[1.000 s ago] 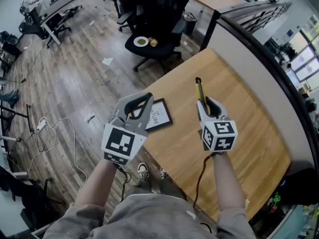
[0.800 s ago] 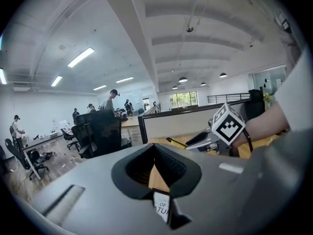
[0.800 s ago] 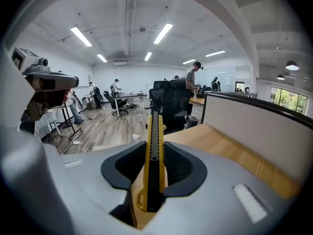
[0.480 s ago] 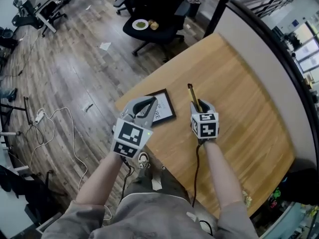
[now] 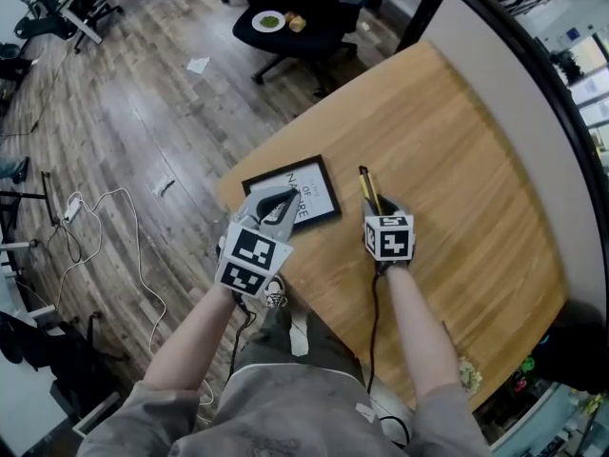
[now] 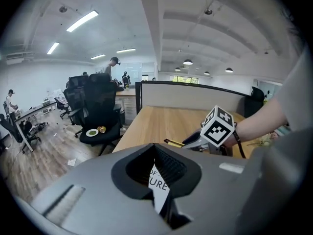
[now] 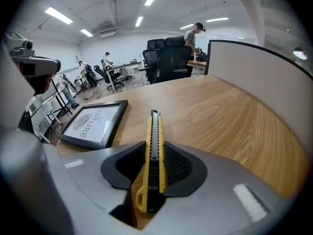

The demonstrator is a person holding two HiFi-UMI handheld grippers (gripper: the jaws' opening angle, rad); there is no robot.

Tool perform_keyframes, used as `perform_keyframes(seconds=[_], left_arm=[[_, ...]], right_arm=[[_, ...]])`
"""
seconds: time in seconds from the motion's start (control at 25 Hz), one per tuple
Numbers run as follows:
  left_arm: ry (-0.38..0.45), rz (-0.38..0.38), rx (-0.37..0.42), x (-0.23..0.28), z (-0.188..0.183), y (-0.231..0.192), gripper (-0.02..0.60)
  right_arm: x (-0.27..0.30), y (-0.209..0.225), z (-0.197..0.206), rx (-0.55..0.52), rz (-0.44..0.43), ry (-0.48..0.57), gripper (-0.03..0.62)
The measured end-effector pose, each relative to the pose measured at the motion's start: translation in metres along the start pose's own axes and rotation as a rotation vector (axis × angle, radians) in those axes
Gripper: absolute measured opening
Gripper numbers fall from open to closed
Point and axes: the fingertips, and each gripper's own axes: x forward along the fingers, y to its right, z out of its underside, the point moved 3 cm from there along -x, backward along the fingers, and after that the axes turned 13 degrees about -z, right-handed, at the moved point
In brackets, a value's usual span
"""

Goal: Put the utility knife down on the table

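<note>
My right gripper (image 5: 379,208) is shut on a yellow-and-black utility knife (image 5: 366,186). The knife (image 7: 154,146) points forward between the pads, low over the wooden table (image 5: 457,160); whether it touches the wood I cannot tell. A black picture frame (image 5: 295,191) with a white print lies just left of the knife. My left gripper (image 5: 274,205) is shut with nothing in it, hovering over the frame's near corner at the table's left edge. From the left gripper view, the right gripper's marker cube (image 6: 218,126) and the knife tip (image 6: 172,143) show ahead.
A grey partition (image 5: 533,103) runs along the table's far right side. Beyond the table's far end, a black office chair (image 5: 304,27) carries a small plate (image 5: 266,21). Cables (image 5: 105,222) lie on the wood floor to the left.
Both grippers have come down and nearer to the table's front edge. The knife, still gripped, now lies beside the picture frame, close to the tabletop.
</note>
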Motion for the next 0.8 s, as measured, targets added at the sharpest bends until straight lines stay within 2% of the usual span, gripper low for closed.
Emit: perform_keyframes(seconds=[0.2,0.36,0.56,0.8], left_arm=[[-0.032,-0.003,-0.011,0.001,0.017,0.002,0.002],[-0.013,-0.019,-0.013,-0.008,0.009,-0.005,0.000],[0.056,-0.062,-0.009,-0.031,-0.021,-0.016,0.002],[0.176,-0.110,0.011,-0.072,-0.073,-0.033,0.002]], right_arm=[[0.004,0.001,0.006,-0.008,-0.002,-0.009,0.126],[-0.010,-0.005,-0.009,-0.017,-0.015,0.023,0.135],[-0.061,-0.022,-0.049,-0.036,-0.029,0.155,0.133],[-0.150,-0.072,-0.118,-0.167,-0.079,0.355,0.115]])
